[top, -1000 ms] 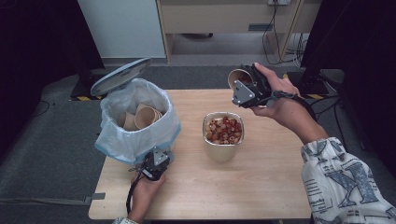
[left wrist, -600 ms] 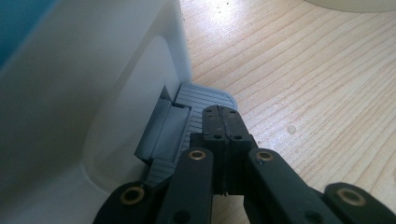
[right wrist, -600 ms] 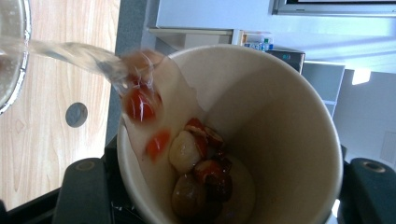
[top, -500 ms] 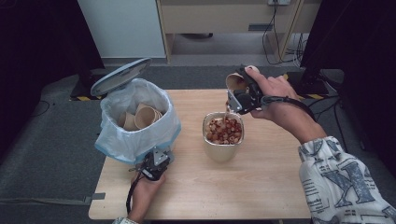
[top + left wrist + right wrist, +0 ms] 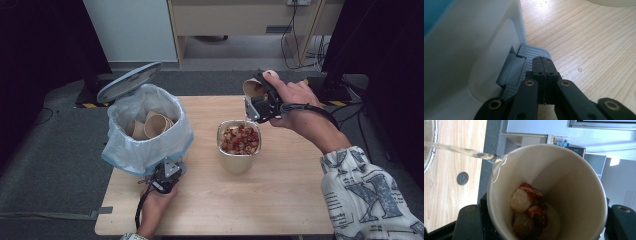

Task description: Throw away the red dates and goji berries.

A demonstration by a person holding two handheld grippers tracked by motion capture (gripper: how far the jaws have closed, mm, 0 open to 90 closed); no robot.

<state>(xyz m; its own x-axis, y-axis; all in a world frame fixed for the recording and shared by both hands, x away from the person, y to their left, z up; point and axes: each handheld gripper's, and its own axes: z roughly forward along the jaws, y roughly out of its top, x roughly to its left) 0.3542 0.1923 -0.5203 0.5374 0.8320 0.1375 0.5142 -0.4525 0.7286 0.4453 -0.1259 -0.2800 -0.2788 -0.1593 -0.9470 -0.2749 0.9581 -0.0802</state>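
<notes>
Tipped further over since a second ago, the tan paper cup (image 5: 253, 88) in my right hand-held gripper (image 5: 260, 102) now pours a thin stream. At left, my left hand-held gripper (image 5: 165, 176), jaws closed empty, presses the grey pedal (image 5: 529, 58) of the white bag-lined bin (image 5: 145, 127), lid up. Mid-surface stands the metal pot of red and pale fruit (image 5: 239, 145). The right one clamps the cup just above it, fruit (image 5: 529, 205) inside.
</notes>
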